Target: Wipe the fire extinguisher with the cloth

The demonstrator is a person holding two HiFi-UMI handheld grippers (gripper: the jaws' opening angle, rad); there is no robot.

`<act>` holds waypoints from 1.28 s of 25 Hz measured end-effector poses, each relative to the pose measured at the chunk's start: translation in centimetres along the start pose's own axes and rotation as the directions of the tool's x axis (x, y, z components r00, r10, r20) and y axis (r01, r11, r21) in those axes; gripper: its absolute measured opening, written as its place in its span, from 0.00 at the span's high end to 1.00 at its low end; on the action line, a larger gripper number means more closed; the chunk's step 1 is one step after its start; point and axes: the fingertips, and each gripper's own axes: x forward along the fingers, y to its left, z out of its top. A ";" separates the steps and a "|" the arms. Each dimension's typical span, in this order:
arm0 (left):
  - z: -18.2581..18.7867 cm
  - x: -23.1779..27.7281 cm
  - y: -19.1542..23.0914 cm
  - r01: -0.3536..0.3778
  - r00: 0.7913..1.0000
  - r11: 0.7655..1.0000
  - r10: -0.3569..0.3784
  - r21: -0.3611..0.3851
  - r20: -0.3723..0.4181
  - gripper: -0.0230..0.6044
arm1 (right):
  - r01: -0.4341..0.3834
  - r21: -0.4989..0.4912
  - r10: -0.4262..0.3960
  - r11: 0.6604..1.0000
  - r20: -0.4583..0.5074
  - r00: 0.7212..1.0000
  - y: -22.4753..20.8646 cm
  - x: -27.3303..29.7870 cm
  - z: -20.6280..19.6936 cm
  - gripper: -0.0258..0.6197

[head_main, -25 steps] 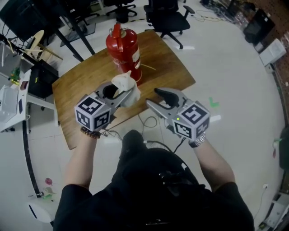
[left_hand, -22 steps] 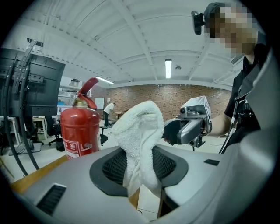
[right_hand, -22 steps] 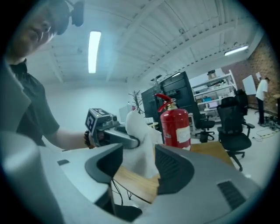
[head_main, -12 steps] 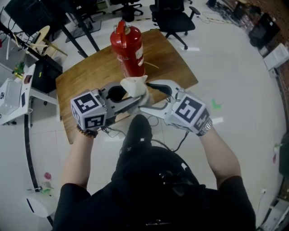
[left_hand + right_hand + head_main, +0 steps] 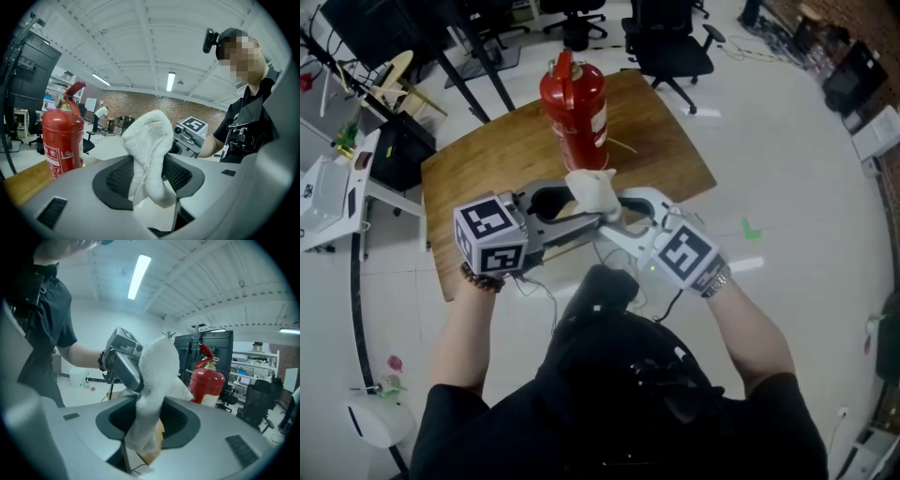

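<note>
Moved: right gripper (image 5: 611,216), well apart from the left gripper (image 5: 592,214) a second ago, has swung in and now meets it tip to tip at the cloth (image 5: 592,186).
Left gripper: jaws pressed onto the lower folds of the white cloth (image 5: 147,150), whose bunched top stands up above the pads.
Right gripper: jaws also pinching the cloth (image 5: 157,380) from the opposite side, with a tail of it hanging below them; the left gripper (image 5: 124,362) sits just behind the cloth in this view.
Fire extinguisher: the red fire extinguisher (image 5: 577,108) stands upright on the wooden table (image 5: 483,178), beyond the cloth; the gripper views show it (image 5: 61,140) apart from the cloth, not touching.
Edges: both grippers hang about over the table's near edge, cubes outward, tips toward the middle.
Open room on the table: bare wood lies left of the extinguisher, with a narrower strip to its right.
Open room around: pale floor (image 5: 787,169) spreads right of the table; an office chair (image 5: 670,47) stands past the far edge, and desks crowd the left side.
</note>
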 end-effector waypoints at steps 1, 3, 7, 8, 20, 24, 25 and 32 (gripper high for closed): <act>0.2 -0.3 0.4 -0.022 1.000 1.000 0.022 0.006 0.004 0.65 | 0.019 0.015 -0.019 1.000 0.001 1.000 -0.6 0.0 -0.3 0.70; 0.3 -1.1 1.4 -0.069 0.997 0.998 0.068 0.008 0.022 0.65 | 0.066 0.048 -0.066 0.997 0.007 0.998 -2.0 -0.2 -0.7 0.71; 0.2 -2.9 4.3 -0.176 0.983 0.984 0.176 -0.010 0.060 0.65 | 0.195 0.044 -0.196 0.980 0.016 0.981 -6.1 -0.4 -0.2 0.71; 0.1 -3.2 4.9 -0.203 0.977 0.979 0.203 -0.013 0.066 0.65 | 0.223 0.039 -0.224 0.974 0.015 0.975 -7.2 -0.3 0.1 0.71; -2.2 -2.1 9.8 -0.448 0.893 0.894 0.446 0.025 0.060 0.83 | 0.338 -0.055 -0.333 0.939 0.089 0.939 -15.7 2.5 5.2 0.70; -3.2 -1.4 10.6 -0.477 0.879 0.878 0.476 0.038 0.033 0.86 | 0.293 -0.094 -0.280 0.952 0.128 0.951 -16.1 3.3 5.7 0.70; -3.2 -1.3 10.9 -0.485 0.875 0.874 0.484 0.036 0.032 0.86 | 0.280 -0.105 -0.265 0.954 0.137 0.954 -16.2 3.5 5.8 0.70; -2.7 -0.1 12.6 -0.544 0.839 0.838 0.544 0.027 0.018 0.86 | 0.159 -0.204 -0.134 0.966 0.131 0.982 -17.0 4.2 6.0 0.70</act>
